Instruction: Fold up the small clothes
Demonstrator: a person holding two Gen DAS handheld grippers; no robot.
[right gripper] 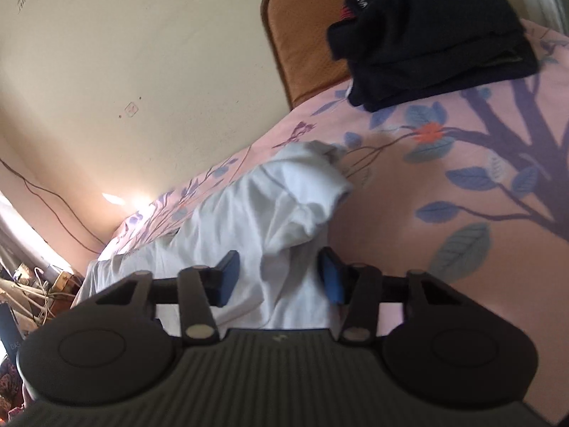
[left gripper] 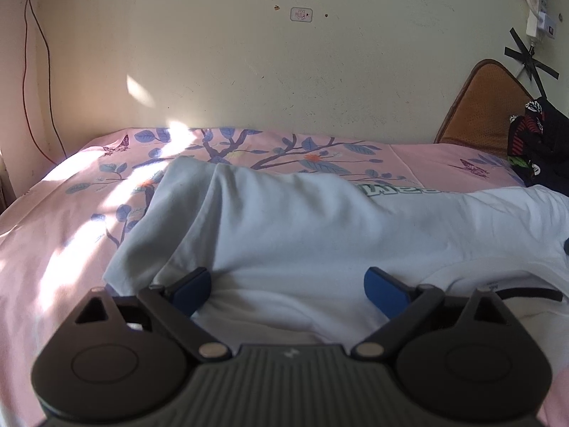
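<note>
A white shirt (left gripper: 320, 220) lay on a bed (left gripper: 53, 220) covered with a pink floral sheet, set against a cream wall (left gripper: 249, 53); it stretched lengthwise along the bed, already doubled over in part, with green lettering showing at its far edge. At the left end, one layer hung as a loose flap over the sheet. The left gripper (left gripper: 287, 286) sat low over the near edge of the shirt, its blue pads (left gripper: 192, 290) spread wide with cloth between them but not pinched. Toward the right, in the left wrist view, a brown cushion (left gripper: 480, 106) leaned on the wall and a pile of dark clothes (left gripper: 537, 142) sat beside it, well apart from the shirt. In the right wrist view the right gripper (right gripper: 281, 277) straddled the other end of the shirt (right gripper: 277, 213), fingers likewise parted and gripping nothing, with a bunched sleeve just beyond them. The cloth appeared light, soft and limp: it would likely sag and crease when lifted, and would slide readily on the sheet. By this judgement, the best hold was a pinch through both layers at a hem or corner at each end, the two ends raised together so the fold stayed even.
</note>
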